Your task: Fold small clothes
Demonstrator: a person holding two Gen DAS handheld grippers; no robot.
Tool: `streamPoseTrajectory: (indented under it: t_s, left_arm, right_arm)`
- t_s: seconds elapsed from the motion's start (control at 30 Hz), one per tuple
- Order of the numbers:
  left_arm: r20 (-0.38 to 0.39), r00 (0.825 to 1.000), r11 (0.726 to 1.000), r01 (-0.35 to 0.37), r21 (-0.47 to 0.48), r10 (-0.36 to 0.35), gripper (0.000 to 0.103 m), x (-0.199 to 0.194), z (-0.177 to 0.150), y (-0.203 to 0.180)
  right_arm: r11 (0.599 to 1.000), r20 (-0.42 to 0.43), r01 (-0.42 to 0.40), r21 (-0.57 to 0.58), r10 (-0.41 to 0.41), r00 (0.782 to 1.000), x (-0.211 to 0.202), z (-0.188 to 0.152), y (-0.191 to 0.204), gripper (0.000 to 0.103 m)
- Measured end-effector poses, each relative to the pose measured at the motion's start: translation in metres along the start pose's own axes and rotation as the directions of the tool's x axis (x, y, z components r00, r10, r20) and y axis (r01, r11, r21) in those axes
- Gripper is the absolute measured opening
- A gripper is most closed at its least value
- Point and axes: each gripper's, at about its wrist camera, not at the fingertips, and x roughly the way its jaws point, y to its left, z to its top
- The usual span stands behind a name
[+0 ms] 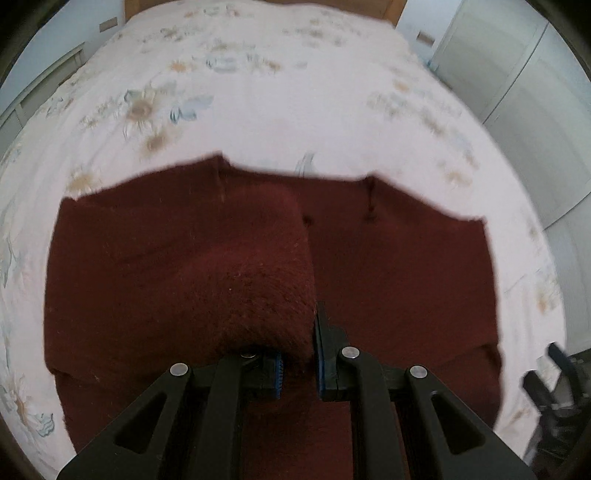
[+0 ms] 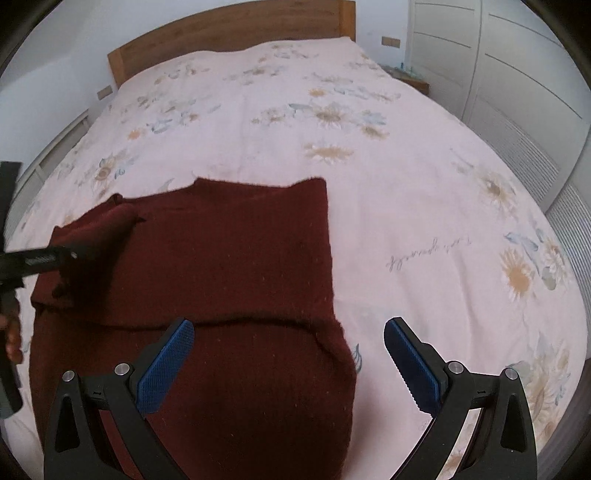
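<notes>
while a dark red knitted woollen garment (image 2: 236, 258) lies spread on the near part of a bed under a pale pink sheet printed with sunflowers (image 2: 406, 192), the left tongs (image 1: 299, 365) are pressed together, pinching a thick flap of that same wool, which bulges over the left pad and hides most of it. the flap looks like a sleeve or side panel being carried across the body of the garment, so the step in hand appears to be a sideways fold towards the middle. the right tongs (image 2: 288, 354) hang spread wide above the near right edge of the knit, their blue ribbed pads (image 2: 166, 365) clear of the cloth and holding nothing. from the right wrist view the left tool enters at the far left, a person's hand (image 2: 11, 332) on its grip. the next move probably calls for laying the lifted flap down flat and square on the body, then letting go without dragging it; the free tongs could steady the near edge. no basket, box or other container shows on the bed, so nothing can be said of contents. a wooden headboard (image 2: 229, 33) and white wardrobe doors (image 2: 498, 74) stand beyond.
</notes>
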Motion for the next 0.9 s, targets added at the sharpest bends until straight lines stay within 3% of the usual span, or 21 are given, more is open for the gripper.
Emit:
streamPoseTrajectory:
  t_s: [0.17,0.27,0.47,0.53,0.7,0.9]
  left_arm:
    - [-0.048,0.998,0.999,-0.031,0.026,0.032,0.015,0.013,-0.015,0.0]
    - [-0.082,0.996,0.999,-0.026,0.019,0.027,0.023,0.02,-0.015,0.005]
    - [-0.129,0.991,1.0,-0.018,0.013,0.019,0.06,0.025,-0.013,0.015]
    - [-0.144,0.99,1.0,0.0,0.015,0.002,0.081,0.019,-0.016,0.015]
    - [-0.176,0.984,0.999,0.028,0.03,-0.022,0.101,0.01,-0.023,0.028]
    - [-0.21,0.978,0.999,0.023,0.041,-0.014,0.101,-0.005,-0.048,0.057]
  right_arm:
    - [1.0,-0.024,-0.005,0.014,0.005,1.0,0.007,-0.007,-0.004,0.103]
    - [1.0,-0.031,-0.008,0.015,0.009,0.999,0.009,-0.01,-0.003,0.103]
    - [1.0,-0.031,-0.008,0.016,0.008,0.999,0.007,-0.011,-0.005,0.103]
    - [1.0,-0.032,-0.015,0.015,0.015,0.999,0.007,-0.012,-0.005,0.103]
    - [1.0,-0.038,-0.021,0.011,0.021,0.999,0.008,-0.015,-0.006,0.103]
    - [1.0,-0.051,-0.027,0.009,0.028,0.998,0.011,-0.019,-0.005,0.103]
